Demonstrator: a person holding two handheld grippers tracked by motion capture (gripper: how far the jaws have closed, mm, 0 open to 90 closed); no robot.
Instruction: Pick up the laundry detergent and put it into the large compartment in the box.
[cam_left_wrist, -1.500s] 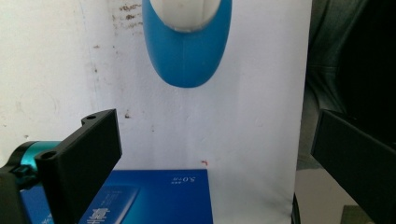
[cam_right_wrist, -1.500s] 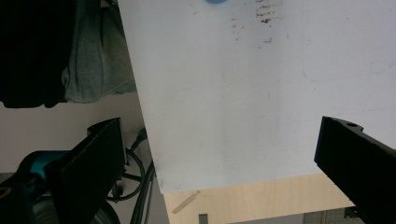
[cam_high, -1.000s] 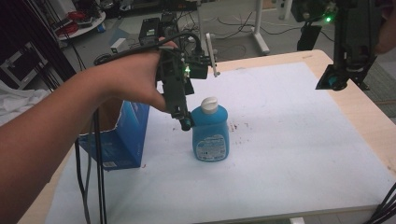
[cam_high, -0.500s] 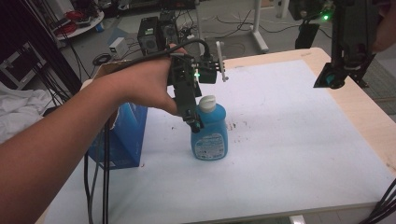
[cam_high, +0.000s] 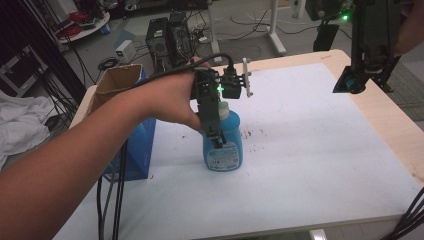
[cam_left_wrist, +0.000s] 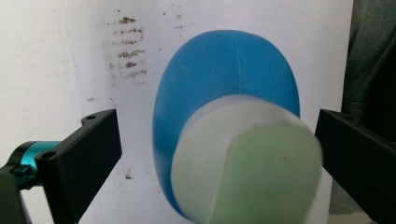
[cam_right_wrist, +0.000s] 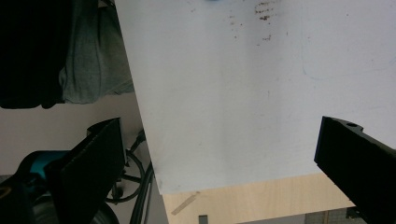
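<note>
Under both grippers spreads the table (cam_high: 320, 165) with its white sheet, brown specks dotting it just beyond the left gripper (cam_high: 216, 134). Beside that gripper's forearm stands a blue box (cam_high: 135, 145) with an open cardboard top. The blue bottle (cam_high: 223, 150) stands upright directly beneath the left gripper, its white cap (cam_left_wrist: 247, 163) between the jaws, which stand wide apart and clear of it. The right gripper (cam_high: 350, 85) hangs well off to the side above the table's edge, its jaws spread wide on nothing.

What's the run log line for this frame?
left gripper: open, fingers either side of blue bottle cap | right gripper: open, raised over table | bottle: upright
</note>
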